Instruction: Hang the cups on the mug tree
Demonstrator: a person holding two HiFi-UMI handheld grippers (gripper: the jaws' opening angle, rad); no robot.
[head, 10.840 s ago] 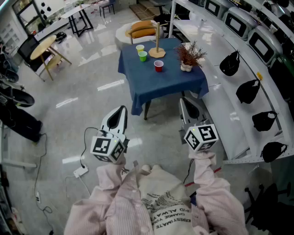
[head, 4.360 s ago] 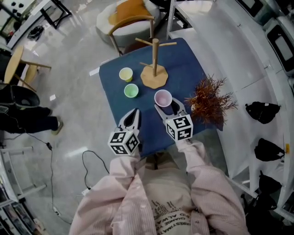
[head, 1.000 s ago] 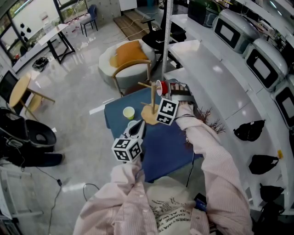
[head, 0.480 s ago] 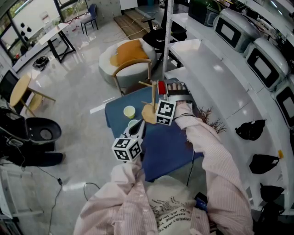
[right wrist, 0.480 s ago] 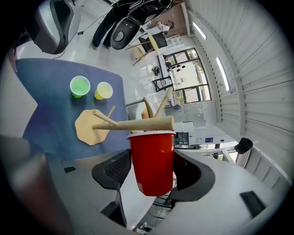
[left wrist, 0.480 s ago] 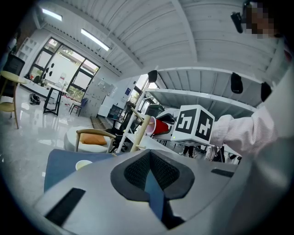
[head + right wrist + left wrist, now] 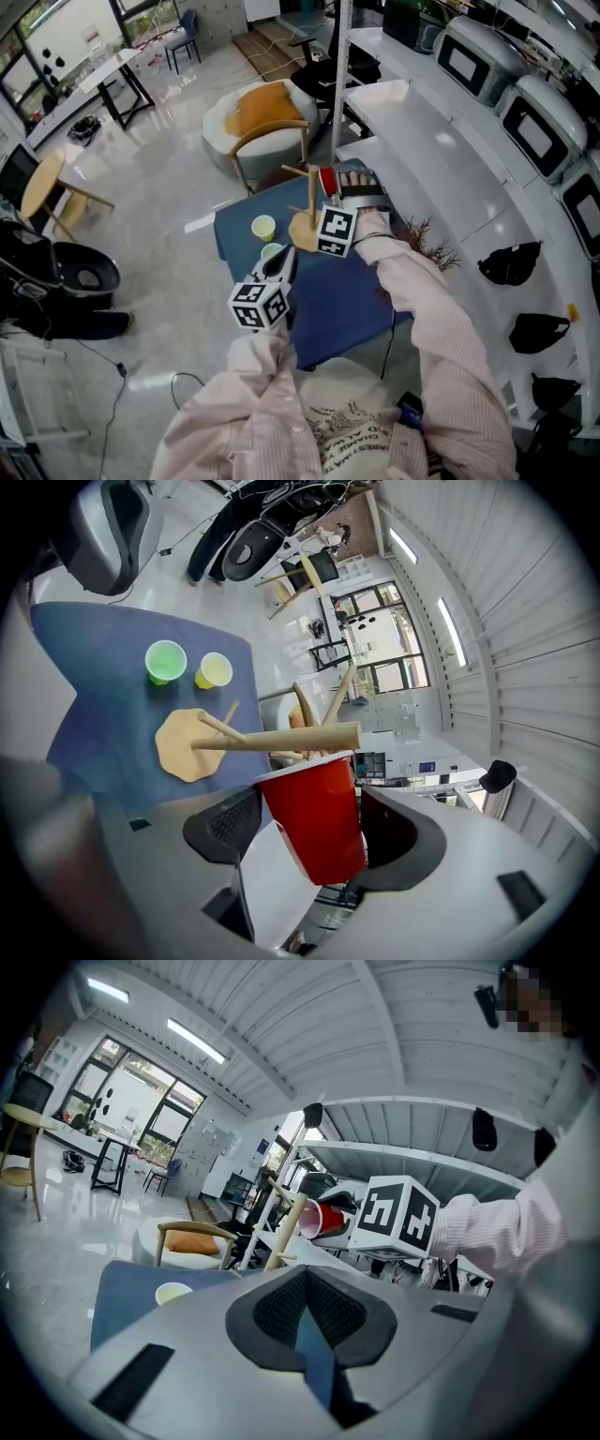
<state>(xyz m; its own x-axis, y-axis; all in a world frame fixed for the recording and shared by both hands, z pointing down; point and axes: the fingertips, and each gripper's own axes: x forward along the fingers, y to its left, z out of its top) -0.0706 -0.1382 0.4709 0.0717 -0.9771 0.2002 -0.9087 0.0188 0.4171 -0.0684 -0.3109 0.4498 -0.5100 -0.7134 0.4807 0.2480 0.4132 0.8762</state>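
The right gripper (image 7: 309, 841) is reaching over the far side of the blue-clothed square table (image 7: 347, 291), and its jaws are opening around a red plastic cup (image 7: 314, 799) that is sitting tilted between them, a gap showing along the cup's lower left side. The cup's rim is lying against the tip of the pale wooden mug tree (image 7: 281, 738), whose round base is resting on the cloth. Left of that base, a light green plastic cup (image 7: 166, 660) and a yellow plastic cup (image 7: 215, 670) are standing just beside each other. The left gripper (image 7: 305, 1312) is hovering over the table's near left part, jaws pressed together on nothing.
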